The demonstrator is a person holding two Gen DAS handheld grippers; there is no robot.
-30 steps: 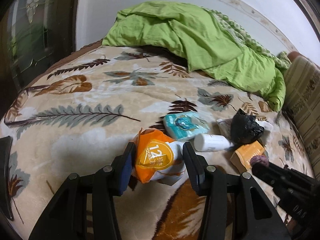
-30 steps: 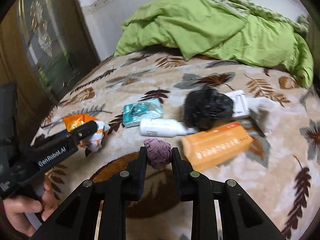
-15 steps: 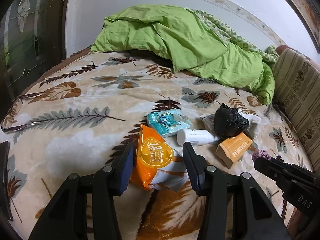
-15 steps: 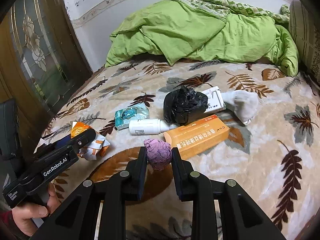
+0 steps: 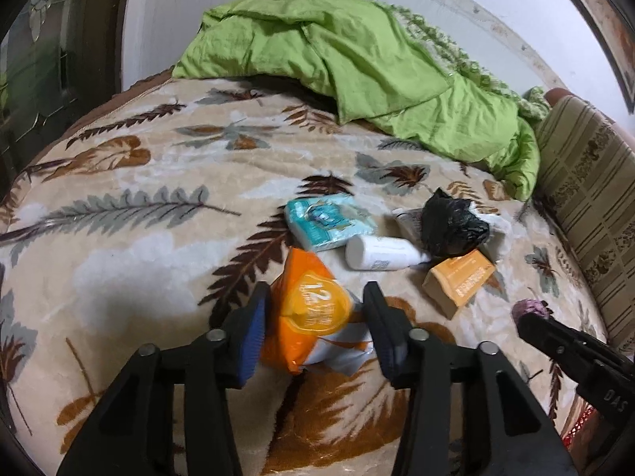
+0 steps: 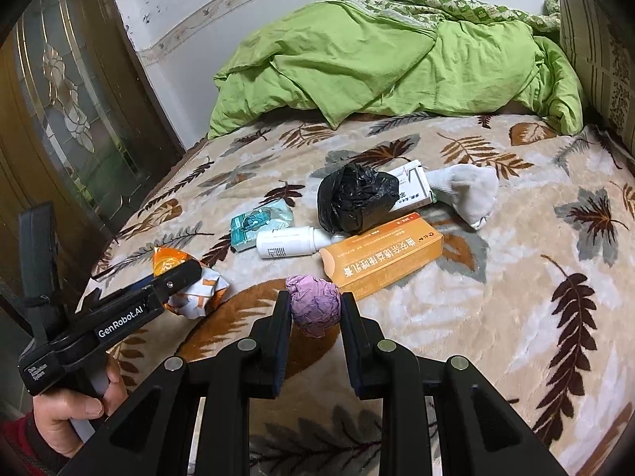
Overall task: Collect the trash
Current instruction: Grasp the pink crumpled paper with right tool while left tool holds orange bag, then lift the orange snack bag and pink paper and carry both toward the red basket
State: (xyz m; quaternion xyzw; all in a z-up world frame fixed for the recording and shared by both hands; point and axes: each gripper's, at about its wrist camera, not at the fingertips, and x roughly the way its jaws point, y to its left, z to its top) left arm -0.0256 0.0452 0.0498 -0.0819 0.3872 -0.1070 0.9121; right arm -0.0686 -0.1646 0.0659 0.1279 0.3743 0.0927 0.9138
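My left gripper [image 5: 315, 327] is shut on an orange and white wrapper [image 5: 313, 317] and holds it above the bed; it also shows in the right wrist view [image 6: 190, 277]. My right gripper [image 6: 313, 313] is shut on a crumpled purple paper ball [image 6: 313, 305], also seen in the left wrist view [image 5: 530, 309]. On the leaf-patterned blanket [image 6: 516, 277] lie a teal tissue pack [image 6: 260, 224], a white bottle [image 6: 289, 242], a black plastic bag [image 6: 355, 196], an orange box [image 6: 383, 256] and a white box [image 6: 412, 188].
A white sock [image 6: 468, 190] lies beside the white box. A green duvet [image 6: 377, 59] is heaped at the back by the wall. A striped cushion [image 5: 587, 182] borders the right side. A dark glass door [image 6: 71, 99] stands at the left.
Both grippers have pulled back and risen from the bed with their items. The pile of trash on the blanket now sits farther away in both views.
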